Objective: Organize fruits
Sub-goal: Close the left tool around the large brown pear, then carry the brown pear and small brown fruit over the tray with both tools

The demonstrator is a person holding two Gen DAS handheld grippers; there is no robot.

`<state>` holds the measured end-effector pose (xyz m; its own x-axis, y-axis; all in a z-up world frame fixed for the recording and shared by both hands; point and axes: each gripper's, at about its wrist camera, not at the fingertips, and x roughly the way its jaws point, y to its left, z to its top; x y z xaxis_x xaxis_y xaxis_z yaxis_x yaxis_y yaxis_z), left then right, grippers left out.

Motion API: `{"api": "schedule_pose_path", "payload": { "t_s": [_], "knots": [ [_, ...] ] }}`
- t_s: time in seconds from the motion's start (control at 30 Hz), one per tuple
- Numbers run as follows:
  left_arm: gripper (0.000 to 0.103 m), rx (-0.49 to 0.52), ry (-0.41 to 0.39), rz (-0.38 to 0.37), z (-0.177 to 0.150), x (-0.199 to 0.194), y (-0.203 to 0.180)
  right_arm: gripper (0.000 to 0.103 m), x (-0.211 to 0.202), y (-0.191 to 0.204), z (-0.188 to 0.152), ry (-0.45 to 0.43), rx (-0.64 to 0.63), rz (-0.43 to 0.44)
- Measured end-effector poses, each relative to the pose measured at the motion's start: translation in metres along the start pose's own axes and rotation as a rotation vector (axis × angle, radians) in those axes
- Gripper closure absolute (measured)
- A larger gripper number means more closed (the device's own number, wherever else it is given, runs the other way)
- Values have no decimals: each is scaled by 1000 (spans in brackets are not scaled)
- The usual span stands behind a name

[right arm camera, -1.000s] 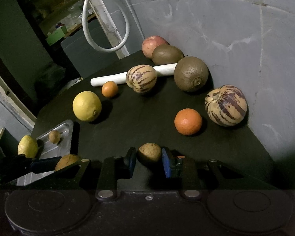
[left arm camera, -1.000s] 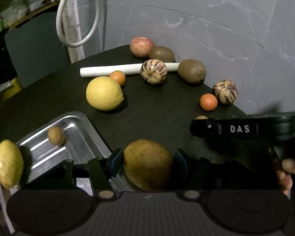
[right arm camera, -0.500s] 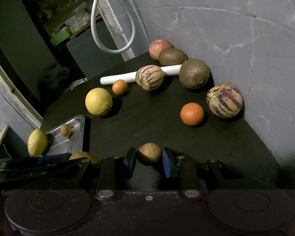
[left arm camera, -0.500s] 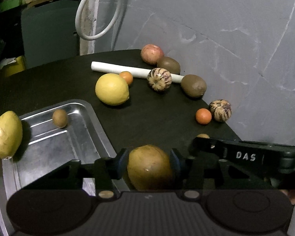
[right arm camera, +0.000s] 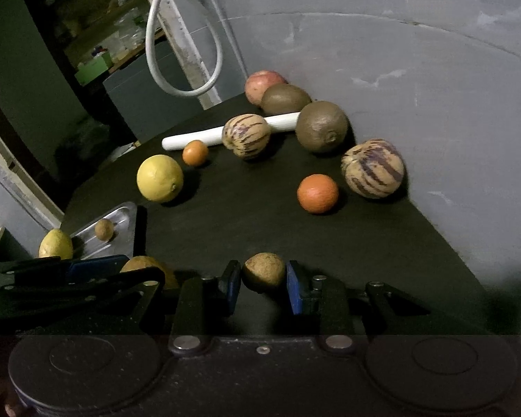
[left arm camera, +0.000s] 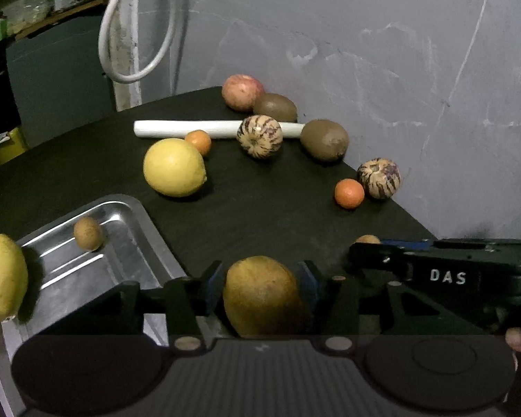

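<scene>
1. The left hand-held gripper (left arm camera: 262, 279) clamps a large, dull-skinned brown fruit (left arm camera: 264, 295), now swung nearer the steel tray (left arm camera: 128, 239) at nine o'clock.
2. The right hand-held gripper (right arm camera: 263, 283) holds a small, round tan fruit (right arm camera: 264, 271), apparently lifted.
3. Beyond, a smooth lemon (left arm camera: 173, 167) and striped melons (left arm camera: 259, 136) wait on the tabletop (left arm camera: 260, 208).

- Dark worktop (left arm camera: 260, 215) set against a grey wall.
- Metal tray (left arm camera: 135, 215) at its left edge.
- Lying on it: a large lemon (left arm camera: 173, 167), two small oranges (left arm camera: 198, 141) (left arm camera: 349, 193), two striped melons (left arm camera: 259, 136) (left arm camera: 378, 178), two kiwis (left arm camera: 275, 107) (left arm camera: 324, 140), a reddish apple (left arm camera: 242, 91), and a white tube (left arm camera: 187, 128).
</scene>
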<state>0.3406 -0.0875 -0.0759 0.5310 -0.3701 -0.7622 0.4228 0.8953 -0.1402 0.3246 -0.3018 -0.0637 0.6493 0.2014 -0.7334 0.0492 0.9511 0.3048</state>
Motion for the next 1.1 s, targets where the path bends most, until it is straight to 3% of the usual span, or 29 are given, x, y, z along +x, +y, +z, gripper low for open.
{"api": "schedule_pose_path", "payload": {
  "t_s": [0.27, 0.5, 0.7, 1.1],
  "knots": [
    [46, 26, 69, -14, -8, 21, -10, 72, -1, -1, 0, -3, 3, 3],
    [47, -23, 55, -6, -11, 18, -7, 72, -4, 1, 0, -4, -6, 5],
    [47, -101, -4, -17, -10, -3, 7, 72, -4, 6, 1, -4, -17, 10],
    [47, -269, -86, 127, -26, -62, 72, 72, 18, 75, 9, 16, -153, 123]
  ]
}}
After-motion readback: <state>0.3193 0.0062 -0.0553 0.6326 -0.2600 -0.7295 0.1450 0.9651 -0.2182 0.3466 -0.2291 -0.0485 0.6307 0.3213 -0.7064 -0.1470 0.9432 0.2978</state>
